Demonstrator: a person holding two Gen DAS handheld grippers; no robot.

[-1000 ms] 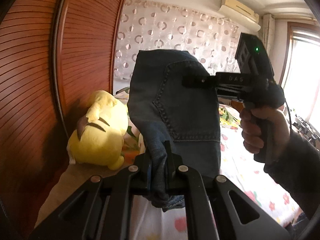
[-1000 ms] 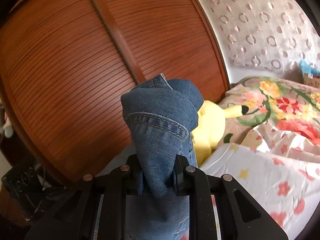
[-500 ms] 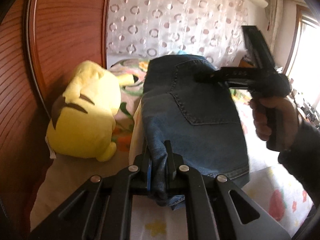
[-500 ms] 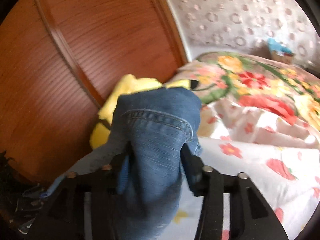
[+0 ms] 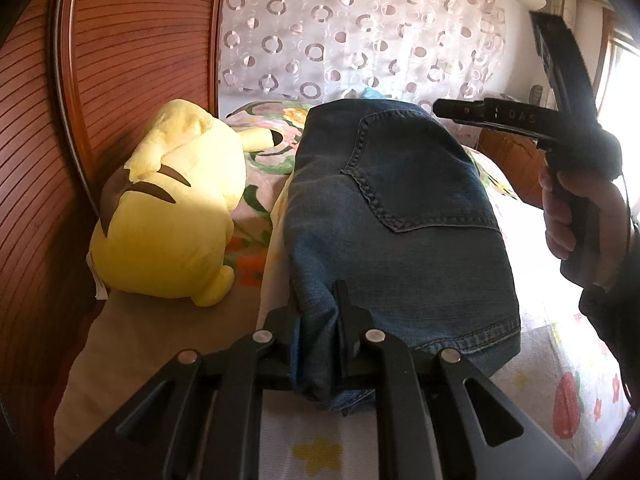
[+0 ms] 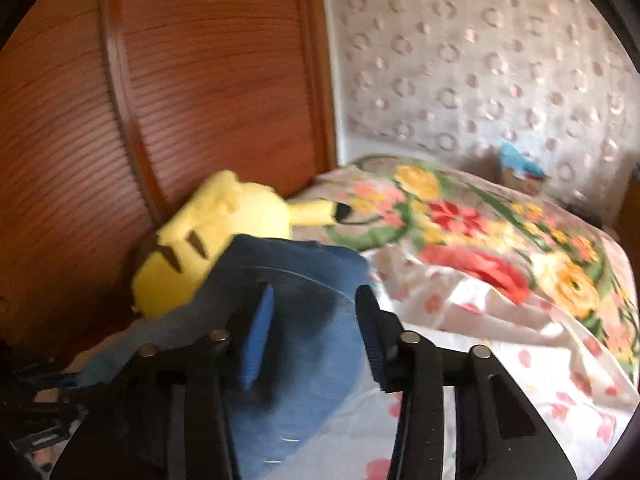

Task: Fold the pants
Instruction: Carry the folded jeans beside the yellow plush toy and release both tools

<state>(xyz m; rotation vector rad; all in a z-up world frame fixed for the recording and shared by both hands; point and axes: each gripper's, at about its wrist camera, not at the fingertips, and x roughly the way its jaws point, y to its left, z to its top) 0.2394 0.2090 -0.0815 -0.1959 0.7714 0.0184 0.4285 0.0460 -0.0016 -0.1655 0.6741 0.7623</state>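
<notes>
The blue jeans (image 5: 400, 220) lie folded on the bed, back pocket up. My left gripper (image 5: 318, 312) pinches a fold at their near edge, and its jaws are opening with the denim still between them. In the left wrist view, a hand (image 5: 576, 216) holds my right gripper (image 5: 460, 110) just over the jeans' far right corner. In the right wrist view, the right gripper (image 6: 314, 296) has its jaws apart and closing. The denim (image 6: 304, 264) lies below the gap, and the pads do not press it.
A yellow plush toy (image 5: 172, 216) lies left of the jeans against the slatted wooden door (image 5: 140, 40). The floral bedspread (image 6: 480, 240) stretches to the right. A curtain with rings (image 5: 360, 40) hangs behind the bed.
Both grippers came down and laid the jeans on the bed. The right gripper let go of the denim and its jaws spread. The left still holds its fold.
</notes>
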